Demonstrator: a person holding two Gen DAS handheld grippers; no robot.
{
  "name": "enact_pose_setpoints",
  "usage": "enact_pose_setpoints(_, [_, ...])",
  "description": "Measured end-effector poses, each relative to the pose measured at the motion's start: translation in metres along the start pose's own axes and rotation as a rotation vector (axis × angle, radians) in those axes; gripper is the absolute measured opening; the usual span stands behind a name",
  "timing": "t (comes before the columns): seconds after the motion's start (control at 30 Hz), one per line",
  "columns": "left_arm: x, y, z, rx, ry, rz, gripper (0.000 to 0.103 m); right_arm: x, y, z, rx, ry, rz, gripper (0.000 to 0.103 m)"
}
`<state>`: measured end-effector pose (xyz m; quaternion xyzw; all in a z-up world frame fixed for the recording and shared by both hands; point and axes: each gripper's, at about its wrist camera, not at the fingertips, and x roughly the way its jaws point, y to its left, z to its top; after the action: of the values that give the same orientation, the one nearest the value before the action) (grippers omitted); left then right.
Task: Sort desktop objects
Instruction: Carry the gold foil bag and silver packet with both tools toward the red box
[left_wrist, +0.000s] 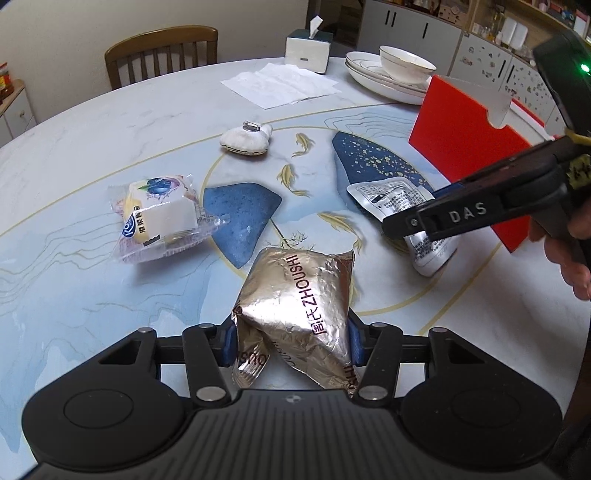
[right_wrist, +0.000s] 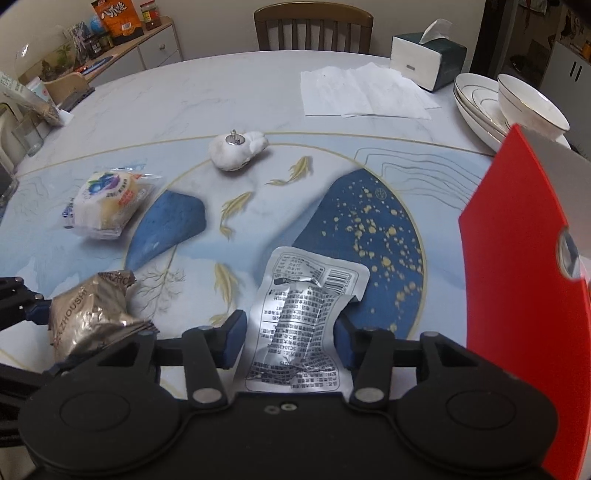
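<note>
Left gripper (left_wrist: 291, 341): jaws partly closed, both blue pads pressed against the gold foil packet (left_wrist: 295, 314); packet is held just above the table (left_wrist: 92, 295) near its near edge. Right gripper (right_wrist: 290, 341): jaws partly closed, silver pouch (right_wrist: 303, 317) clamped between the pads, over the table's painted centre. Wrapped cake (left_wrist: 162, 218) and white plush keychain (left_wrist: 247, 140) are left lying mid-table. Red box (right_wrist: 524, 295) is seen at the right edge.

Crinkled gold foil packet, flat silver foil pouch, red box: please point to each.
Crinkled gold foil packet (left_wrist: 295, 314): left wrist view, printed face.
Flat silver foil pouch (right_wrist: 299, 317): right wrist view, text panel.
Red box (right_wrist: 517, 258): right wrist view, side wall.
</note>
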<state>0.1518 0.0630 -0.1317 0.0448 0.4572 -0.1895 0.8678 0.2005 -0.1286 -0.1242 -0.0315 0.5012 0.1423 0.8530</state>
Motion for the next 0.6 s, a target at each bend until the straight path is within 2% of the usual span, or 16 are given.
enact_pose_setpoints(0.37, [-0.024, -0.015, 0.007, -0.034, -0.048, -0.007, 0.052, -0.046, -0.003, -0.007, 0.017, -0.054, 0.054, 0.048])
enact_pose_setpoints(0.6, [-0.042, -0.033, 0.020, -0.048, -0.097, -0.023, 0.052, -0.081, -0.020, -0.011, 0.041, -0.106, 0.057, 0.048])
